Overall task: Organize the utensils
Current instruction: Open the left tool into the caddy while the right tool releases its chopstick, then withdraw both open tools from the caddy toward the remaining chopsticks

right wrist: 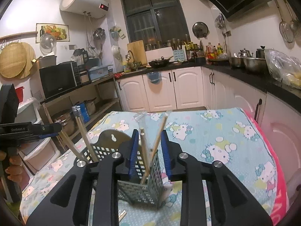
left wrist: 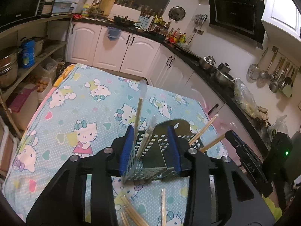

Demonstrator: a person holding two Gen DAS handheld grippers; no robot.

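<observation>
Patterned cloth [right wrist: 216, 131]; chopsticks [right wrist: 144, 150] between right gripper [right wrist: 148, 150].

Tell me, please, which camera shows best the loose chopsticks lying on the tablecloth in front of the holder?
The left wrist view. There the loose chopsticks lie in plain sight between the gripper's arms, below the grey holder. The right wrist view shows only a small end of them, mostly hidden behind that gripper's black frame.

Cloth-covered table [left wrist: 62, 116] w/ caddy [left wrist: 148, 162], chopsticks [left wrist: 131, 214]
</observation>
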